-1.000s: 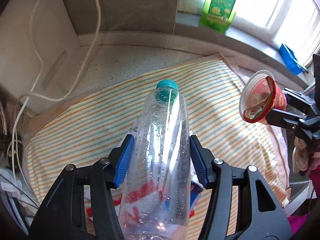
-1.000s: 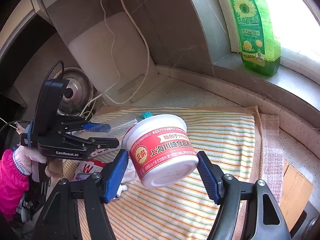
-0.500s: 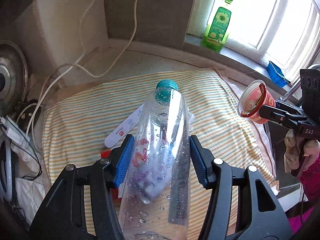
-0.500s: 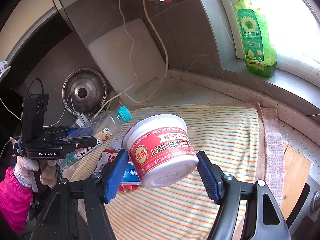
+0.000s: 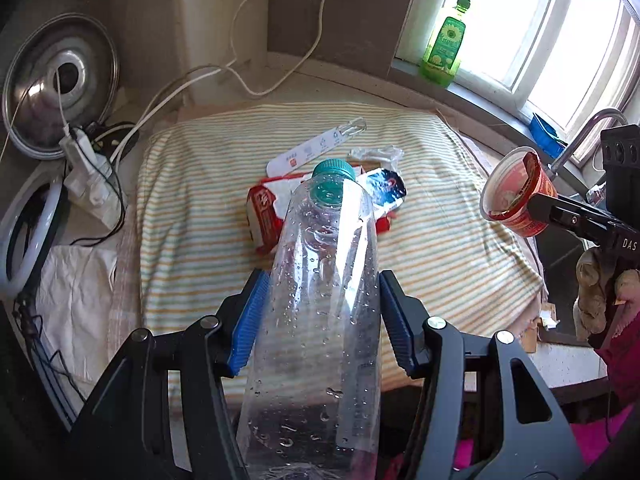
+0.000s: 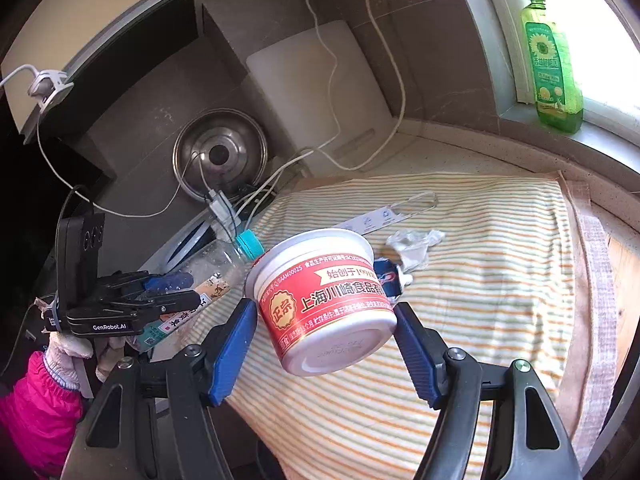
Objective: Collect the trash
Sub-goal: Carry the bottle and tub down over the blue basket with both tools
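Observation:
My left gripper is shut on a clear plastic bottle with a teal cap, held above the striped cloth; the bottle also shows in the right wrist view. My right gripper is shut on a red and white food cup, held in the air; the cup shows in the left wrist view at the right. On the cloth lie a red wrapper, a blue wrapper, a white strip and crumpled clear plastic.
A steel pot lid, white cables and a charger sit at the left. A green detergent bottle stands on the windowsill. A white board leans on the wall. A faucet is at the right.
Both grippers have risen and pulled back from the cloth with the bottle and the cup in them. More of the counter and the trash on the cloth has come into view.

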`<state>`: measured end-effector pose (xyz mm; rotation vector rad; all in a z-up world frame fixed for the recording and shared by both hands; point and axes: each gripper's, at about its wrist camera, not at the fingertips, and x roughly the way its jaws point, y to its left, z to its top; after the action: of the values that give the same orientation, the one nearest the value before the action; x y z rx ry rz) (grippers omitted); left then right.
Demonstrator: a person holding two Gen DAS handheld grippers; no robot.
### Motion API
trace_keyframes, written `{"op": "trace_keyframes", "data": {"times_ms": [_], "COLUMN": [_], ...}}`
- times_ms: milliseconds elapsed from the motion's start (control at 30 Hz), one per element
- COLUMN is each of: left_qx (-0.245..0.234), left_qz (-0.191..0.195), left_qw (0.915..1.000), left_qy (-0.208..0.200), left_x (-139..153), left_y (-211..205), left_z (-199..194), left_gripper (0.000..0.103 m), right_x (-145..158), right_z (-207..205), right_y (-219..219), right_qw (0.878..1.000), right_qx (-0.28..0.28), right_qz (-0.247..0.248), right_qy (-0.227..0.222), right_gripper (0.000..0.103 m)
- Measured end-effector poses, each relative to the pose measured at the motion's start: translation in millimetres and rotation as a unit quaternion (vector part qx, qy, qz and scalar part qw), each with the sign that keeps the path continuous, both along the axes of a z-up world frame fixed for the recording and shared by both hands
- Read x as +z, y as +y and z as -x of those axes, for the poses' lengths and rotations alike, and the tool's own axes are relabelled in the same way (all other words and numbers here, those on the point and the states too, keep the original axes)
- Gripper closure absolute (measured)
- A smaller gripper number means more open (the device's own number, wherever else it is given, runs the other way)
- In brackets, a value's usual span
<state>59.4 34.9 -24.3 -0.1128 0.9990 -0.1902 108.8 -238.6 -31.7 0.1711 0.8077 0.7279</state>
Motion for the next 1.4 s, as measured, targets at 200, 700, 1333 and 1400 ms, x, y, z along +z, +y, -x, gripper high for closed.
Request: {"op": "trace_keyframes", "data": {"times_ms": [200,700,1333,1400], "left_qx": [0.01,0.032,0.05,0.049], "left_qz": [0.013,0.038,0.046,0.046], "left_qw": [0.9999,0.9975,0.9871,0.9855], "left_qy": [0.006,0.051,0.145,0.156], "left_x": [-17,-70,-169,-180], "left_y": [13,30,27,26], "left_z": [57,157,191,191], "left_gripper": [0.046,0.046,0.046,0.046], "right_x": [-9,-66,-143,-151], "right_z": [46,136,177,177], "right_y": [26,85,121,125], "right_qw": [1.0,0.996,0.986,0.985], "right_qx": [0.014,0.052,0.07,0.071], "right_qz": [0.004,0.047,0.119,0.127], "right_qy": [0.012,0.056,0.094,0.098], "right_gripper": [0.031,0.031,0.031,0.031]}}
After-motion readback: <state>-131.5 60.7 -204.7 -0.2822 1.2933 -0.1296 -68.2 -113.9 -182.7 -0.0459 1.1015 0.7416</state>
